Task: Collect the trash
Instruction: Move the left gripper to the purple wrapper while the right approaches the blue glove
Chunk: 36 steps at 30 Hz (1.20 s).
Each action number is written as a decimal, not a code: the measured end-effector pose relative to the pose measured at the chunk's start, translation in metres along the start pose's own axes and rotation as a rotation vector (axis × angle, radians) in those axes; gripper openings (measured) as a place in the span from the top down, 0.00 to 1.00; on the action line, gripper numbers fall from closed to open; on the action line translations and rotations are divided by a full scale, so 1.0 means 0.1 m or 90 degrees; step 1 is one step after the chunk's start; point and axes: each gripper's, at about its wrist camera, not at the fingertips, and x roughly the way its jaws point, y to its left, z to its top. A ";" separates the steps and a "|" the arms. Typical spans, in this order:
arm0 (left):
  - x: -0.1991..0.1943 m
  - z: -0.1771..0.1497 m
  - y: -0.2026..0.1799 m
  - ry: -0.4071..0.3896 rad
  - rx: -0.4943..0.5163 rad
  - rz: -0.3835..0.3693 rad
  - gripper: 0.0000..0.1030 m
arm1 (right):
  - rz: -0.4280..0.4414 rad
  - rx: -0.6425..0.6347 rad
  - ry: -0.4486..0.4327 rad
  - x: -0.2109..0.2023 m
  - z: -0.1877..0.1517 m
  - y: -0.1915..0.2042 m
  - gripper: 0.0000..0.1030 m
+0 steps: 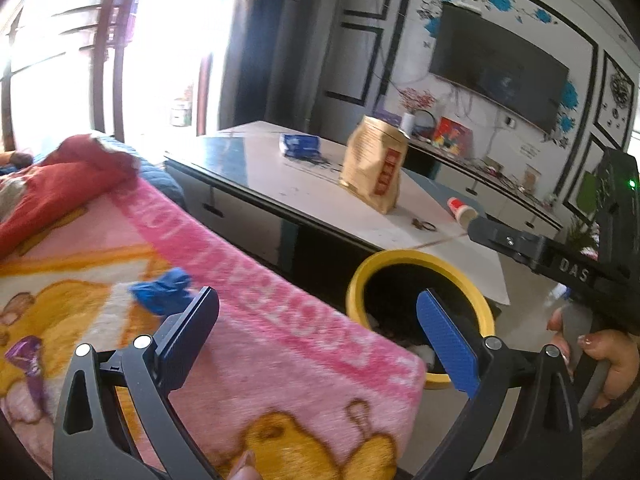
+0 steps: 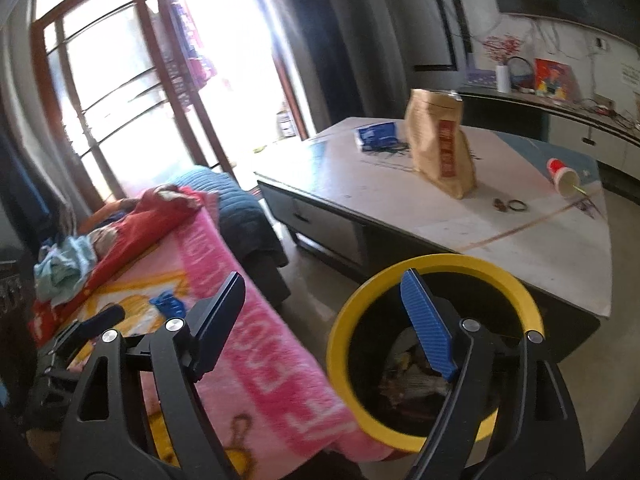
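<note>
Left tool [image 1: 316,340] wide open, holding nothing, above the pink blanket [image 1: 240,300]; right tool [image 2: 324,324] gapes empty over the yellow-rimmed bin [image 2: 436,356] (scraps already inside). A crumpled blue wrapper [image 1: 162,292] lies on the blanket. Beyond, the bench [image 2: 460,216] carries a brown bag [image 2: 440,148], tipped cup [image 2: 562,176] and blue packet [image 2: 376,136].

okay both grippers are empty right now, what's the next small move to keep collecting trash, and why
Probably ease the open left gripper forward and left toward the crumpled blue wrapper on the pink blanket. Both grippers look open and empty, the wrapper lies just beyond the left one's black finger, and the yellow-rimmed trash bin stands right beside the blanket for the drop. The right gripper hangs near the bin.
</note>
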 end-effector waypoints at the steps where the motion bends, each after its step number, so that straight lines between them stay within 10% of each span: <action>1: -0.03 -0.01 0.05 -0.003 -0.004 0.007 0.06 | 0.007 -0.007 0.002 0.01 -0.01 0.05 0.30; 36: -0.75 -0.48 1.82 -0.021 -0.194 0.238 0.06 | 0.145 -0.156 0.185 1.29 -0.50 1.61 0.30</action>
